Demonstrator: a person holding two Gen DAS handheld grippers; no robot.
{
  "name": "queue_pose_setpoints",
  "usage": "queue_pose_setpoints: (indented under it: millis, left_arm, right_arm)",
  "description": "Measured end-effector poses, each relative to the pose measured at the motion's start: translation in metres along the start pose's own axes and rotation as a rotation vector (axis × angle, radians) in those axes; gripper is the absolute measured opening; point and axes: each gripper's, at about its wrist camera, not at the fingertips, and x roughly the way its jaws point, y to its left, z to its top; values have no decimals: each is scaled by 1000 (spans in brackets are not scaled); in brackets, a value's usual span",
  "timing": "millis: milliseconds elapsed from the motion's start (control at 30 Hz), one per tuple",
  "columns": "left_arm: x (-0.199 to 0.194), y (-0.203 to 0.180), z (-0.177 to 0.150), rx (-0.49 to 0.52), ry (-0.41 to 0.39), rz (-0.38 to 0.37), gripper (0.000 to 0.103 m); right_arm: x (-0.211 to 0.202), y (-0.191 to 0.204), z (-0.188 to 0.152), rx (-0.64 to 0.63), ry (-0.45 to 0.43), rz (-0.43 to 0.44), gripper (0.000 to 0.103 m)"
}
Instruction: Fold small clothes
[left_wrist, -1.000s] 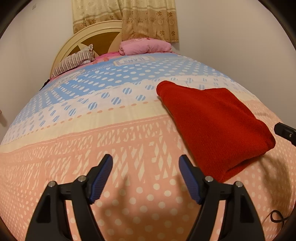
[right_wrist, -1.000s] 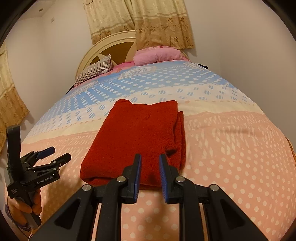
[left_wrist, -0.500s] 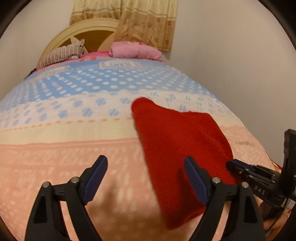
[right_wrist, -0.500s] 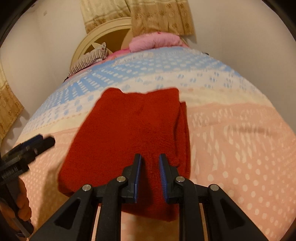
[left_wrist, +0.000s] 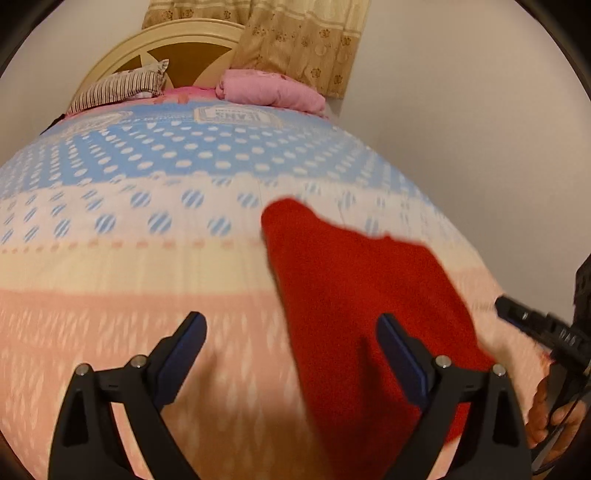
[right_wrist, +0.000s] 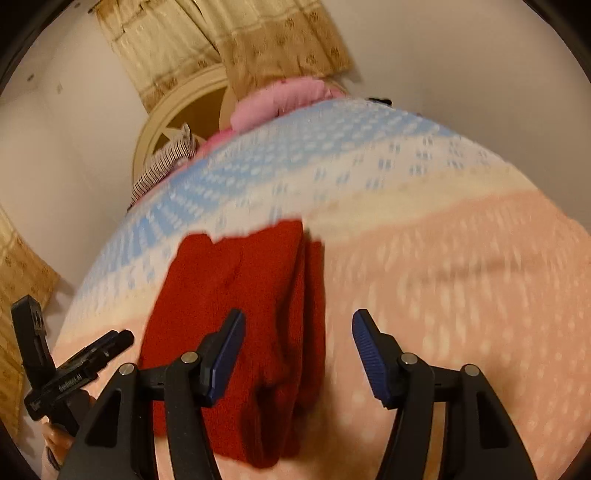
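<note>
A wide bed covered in a quilted spread banded in blue, cream and peach with pale dots (left_wrist: 155, 266) filled both views, with a cream wooden headboard (left_wrist: 184, 40), a striped pillow (left_wrist: 122, 88) and a rolled pink blanket (left_wrist: 269, 92) at its far end. On the peach band near the foot lay the red knitted garment (left_wrist: 354, 295), already doubled into a thick oblong, its stacked layers showing along the right edge in the right wrist view (right_wrist: 258, 314). The left gripper (left_wrist: 291, 354) hung above the garment's left border with its jaws spreading wide; cloth lay beneath the gap and under the right-hand finger, but neither pad pressed on it. The right gripper (right_wrist: 299, 354) hovered over the garment's near right corner, its jaws also opening, nothing pinched between them. Both pictures were blurred, so fine contact was hard to read. By the look of it one fold was complete and the tools were lining up for another. The next move would probably call for lowering both grippers onto the near edge, pinching every layer together, then carrying that edge toward the far one without letting the stack slide apart.
</note>
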Motion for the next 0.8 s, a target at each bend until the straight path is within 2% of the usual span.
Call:
queue_pose_setpoints:
  millis: [67,167,267,367,433,800]
  left_arm:
    - [15,2,15,-43,5,-32,96]
    - [49,-2,23,-72,67,-19,95]
    - [71,-7,16,-70,117,-15,95]
    - [90,-16,2,-19,162,26,95]
    - [89,-13,1,-26,145,12,95]
    - [95,-15,3,30,116,19,96]
  right_arm:
    - [11,1,12,-9,14,-5,61]
    - [41,3,28,-22,57,2,61]
    - [72,2,33,-26,98,-6,61]
    - [97,0,31,-32,147,18,61]
    - [111,-1,27,-38,180,46,65]
    - [138,10,36,-136,172,101,81]
